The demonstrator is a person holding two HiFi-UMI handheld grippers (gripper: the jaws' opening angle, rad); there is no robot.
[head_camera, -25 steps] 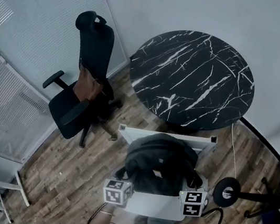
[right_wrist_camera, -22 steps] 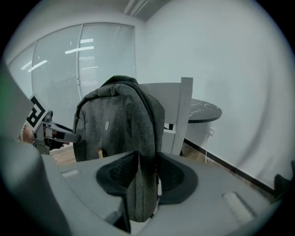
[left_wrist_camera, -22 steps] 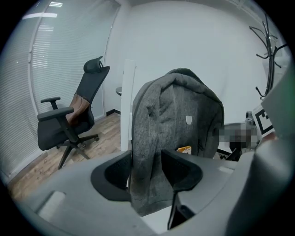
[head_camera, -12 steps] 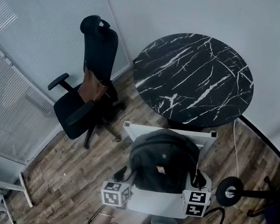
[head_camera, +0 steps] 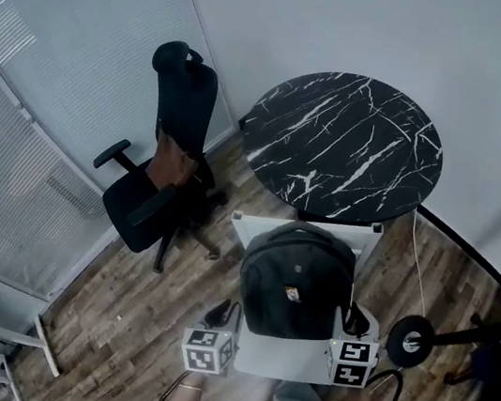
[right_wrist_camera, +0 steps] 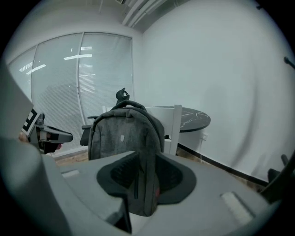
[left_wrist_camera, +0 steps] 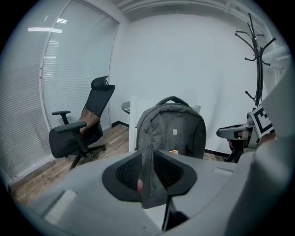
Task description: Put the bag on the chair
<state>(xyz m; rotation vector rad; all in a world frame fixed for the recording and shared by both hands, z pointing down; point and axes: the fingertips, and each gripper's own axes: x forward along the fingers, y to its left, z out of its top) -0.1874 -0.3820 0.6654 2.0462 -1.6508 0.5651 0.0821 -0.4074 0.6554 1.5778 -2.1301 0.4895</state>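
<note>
A grey backpack (head_camera: 296, 283) stands upright on a white chair (head_camera: 274, 358), against its backrest. My left gripper (head_camera: 221, 317) is at the bag's lower left. Its jaws are closing, and a grey shoulder strap (left_wrist_camera: 150, 177) fills the gap between the pads. At the lower right, my right gripper (head_camera: 349, 322) is closing too, with the other strap (right_wrist_camera: 144, 179) touching both pads. The bag (left_wrist_camera: 171, 129) (right_wrist_camera: 124, 133) fills the middle of both gripper views. A black office chair (head_camera: 151, 197) (left_wrist_camera: 76, 131) with a brown cushion stands to the left by the blinds.
A round black marble table (head_camera: 345, 144) stands just behind the white chair. A round stand base (head_camera: 410, 343) with a cable lies on the wooden floor at the right. A coat rack (left_wrist_camera: 258, 60) rises by the right wall. Glass walls with blinds close off the left.
The head view has drifted, so the chairs and table sit slightly right and lower. Both grippers stay at the bag's lower corners, and the bag still rests on the white chair.
</note>
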